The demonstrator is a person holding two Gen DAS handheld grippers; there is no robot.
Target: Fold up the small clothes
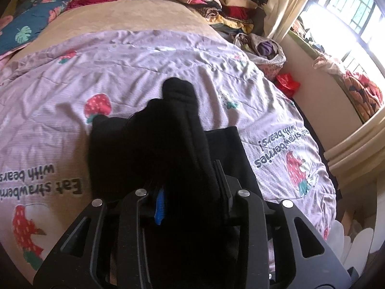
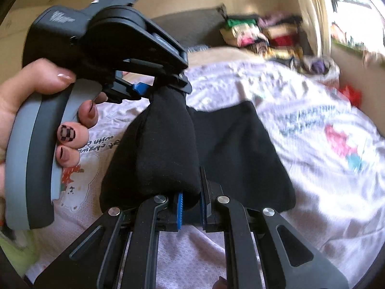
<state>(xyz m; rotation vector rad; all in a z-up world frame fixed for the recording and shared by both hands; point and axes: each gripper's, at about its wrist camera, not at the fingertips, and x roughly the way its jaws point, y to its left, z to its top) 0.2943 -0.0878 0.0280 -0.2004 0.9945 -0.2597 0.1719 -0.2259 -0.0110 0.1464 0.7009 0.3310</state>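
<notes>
A strawberry-print quilt [image 1: 168, 55] covers the bed beside a sunlit window [image 1: 349, 7].

R gripper [image 2: 191, 207] clamped on black garment [image 2: 168, 149]; L gripper [image 2: 163, 89] pinches its far end. Garment stretched btwn both, above strawberry-print bedspread [image 2: 324, 168].

Both tools are matte black with slotted linkage arms and round silver pivot screws. The right gripper [image 2: 191, 204] has blue ribbed pads [image 2: 179, 210]. The left gripper [image 2: 166, 89] has a curved grey-and-black handle, held by a hand [image 2: 36, 110] with one black-checked nail.
</notes>
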